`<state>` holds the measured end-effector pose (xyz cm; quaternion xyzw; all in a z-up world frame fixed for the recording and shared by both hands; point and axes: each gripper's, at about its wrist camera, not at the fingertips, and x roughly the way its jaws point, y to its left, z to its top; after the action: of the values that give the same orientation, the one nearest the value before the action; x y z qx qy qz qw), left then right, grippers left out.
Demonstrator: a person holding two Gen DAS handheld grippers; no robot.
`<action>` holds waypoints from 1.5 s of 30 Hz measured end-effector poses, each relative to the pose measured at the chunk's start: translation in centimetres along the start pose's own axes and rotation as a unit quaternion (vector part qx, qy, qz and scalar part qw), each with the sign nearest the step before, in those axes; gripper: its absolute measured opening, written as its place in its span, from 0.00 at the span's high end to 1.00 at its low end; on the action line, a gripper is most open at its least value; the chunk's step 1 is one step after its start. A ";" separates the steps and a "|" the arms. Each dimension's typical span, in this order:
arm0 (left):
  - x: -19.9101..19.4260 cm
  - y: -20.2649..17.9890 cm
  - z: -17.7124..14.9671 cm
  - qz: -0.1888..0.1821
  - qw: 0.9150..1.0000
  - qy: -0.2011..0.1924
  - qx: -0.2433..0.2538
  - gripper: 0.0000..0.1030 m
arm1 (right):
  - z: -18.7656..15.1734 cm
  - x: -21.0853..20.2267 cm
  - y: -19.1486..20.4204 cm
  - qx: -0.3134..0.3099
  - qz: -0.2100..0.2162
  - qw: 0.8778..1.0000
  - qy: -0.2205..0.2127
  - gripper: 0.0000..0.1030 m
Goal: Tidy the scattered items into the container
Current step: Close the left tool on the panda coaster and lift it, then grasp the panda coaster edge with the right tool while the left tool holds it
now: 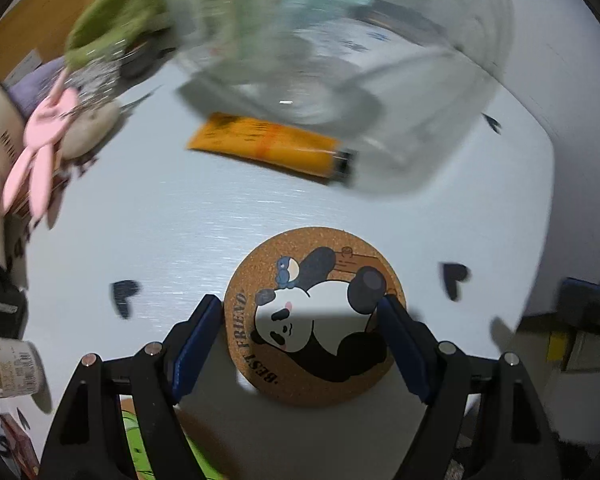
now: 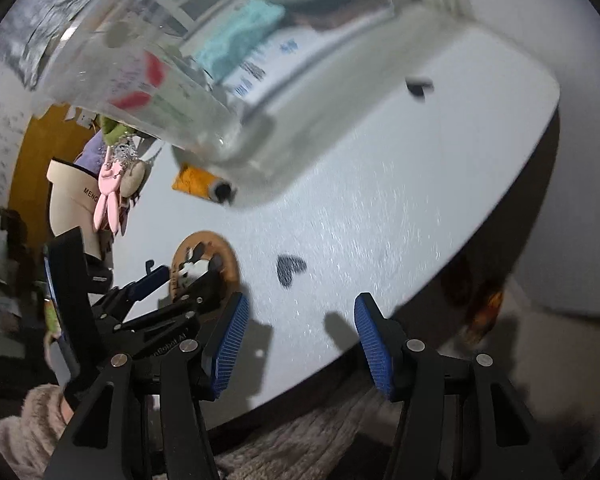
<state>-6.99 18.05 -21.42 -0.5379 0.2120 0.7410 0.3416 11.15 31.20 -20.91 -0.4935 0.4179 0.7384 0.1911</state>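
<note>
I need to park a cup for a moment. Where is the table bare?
Bare: between the coaster and orange tube, and right of the coaster toward the table edge. Crowded: the left side around the pink rabbit, and the back at the clear container.

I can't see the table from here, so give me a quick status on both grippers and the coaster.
Left gripper open, straddling the panda coaster, no grip yet. Right gripper open, empty. Orange tube lies beside the clear container. Nothing blocking.
</note>
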 end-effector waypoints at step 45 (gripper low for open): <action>0.1 -8.7 -3.0 -0.154 0.979 0.016 0.135 0.52 | -3.4 3.6 -7.5 0.213 0.135 0.967 0.028 0.76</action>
<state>1.30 21.96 -22.06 -0.5248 0.2299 0.6356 0.5174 16.74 32.33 -27.90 -0.4009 0.6332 0.6374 0.1790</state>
